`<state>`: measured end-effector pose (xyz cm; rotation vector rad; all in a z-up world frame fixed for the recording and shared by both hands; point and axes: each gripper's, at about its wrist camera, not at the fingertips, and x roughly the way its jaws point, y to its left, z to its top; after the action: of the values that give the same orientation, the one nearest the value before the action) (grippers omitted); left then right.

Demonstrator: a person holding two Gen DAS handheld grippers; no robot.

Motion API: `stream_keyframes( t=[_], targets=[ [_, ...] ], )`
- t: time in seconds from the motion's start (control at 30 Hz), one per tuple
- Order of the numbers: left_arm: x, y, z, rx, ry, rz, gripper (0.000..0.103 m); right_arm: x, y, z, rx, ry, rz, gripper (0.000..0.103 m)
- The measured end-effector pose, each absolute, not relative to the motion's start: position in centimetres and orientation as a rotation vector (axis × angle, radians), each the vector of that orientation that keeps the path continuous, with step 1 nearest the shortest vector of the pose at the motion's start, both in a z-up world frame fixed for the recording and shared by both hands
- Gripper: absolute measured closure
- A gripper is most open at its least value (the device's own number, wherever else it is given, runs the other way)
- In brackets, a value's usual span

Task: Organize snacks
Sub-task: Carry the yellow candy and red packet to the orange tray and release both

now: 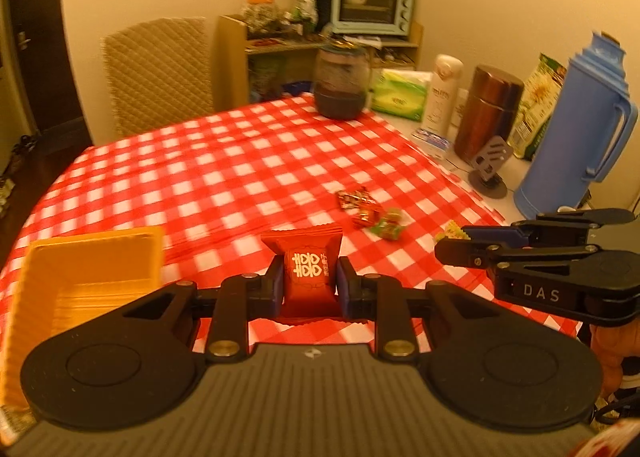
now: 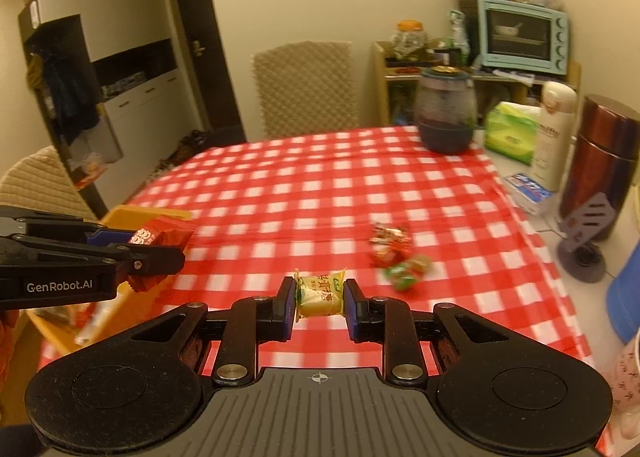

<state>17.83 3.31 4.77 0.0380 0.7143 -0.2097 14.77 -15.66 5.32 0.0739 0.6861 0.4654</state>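
Observation:
My left gripper (image 1: 309,281) is shut on a red snack packet (image 1: 306,269) with white characters, held above the checked tablecloth just right of the yellow tray (image 1: 60,257). It also shows in the right wrist view (image 2: 160,245), over the tray (image 2: 132,213). My right gripper (image 2: 319,303) is shut on a yellow-green snack packet (image 2: 320,293); in the left wrist view (image 1: 448,241) its tip holds that packet (image 1: 452,231). Several loose red and green candies (image 1: 370,211) lie on the cloth ahead, seen also in the right wrist view (image 2: 396,251).
A dark glass jar (image 1: 340,83) stands at the far edge. At the right stand a tissue pack (image 1: 400,93), a white bottle (image 1: 442,93), a brown canister (image 1: 486,113), a phone stand (image 1: 490,165) and a blue thermos (image 1: 572,129). A padded chair (image 1: 156,73) stands behind the table.

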Motion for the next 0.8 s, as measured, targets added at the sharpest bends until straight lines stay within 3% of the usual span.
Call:
stream_keyframes(
  t=[0.8],
  targets=[
    [10.6,15.6,7.5,-0.028,0.689,-0.005,0.079,11.7,-2.4,8.8,0.004,0.665,0.688,0.078]
  ],
)
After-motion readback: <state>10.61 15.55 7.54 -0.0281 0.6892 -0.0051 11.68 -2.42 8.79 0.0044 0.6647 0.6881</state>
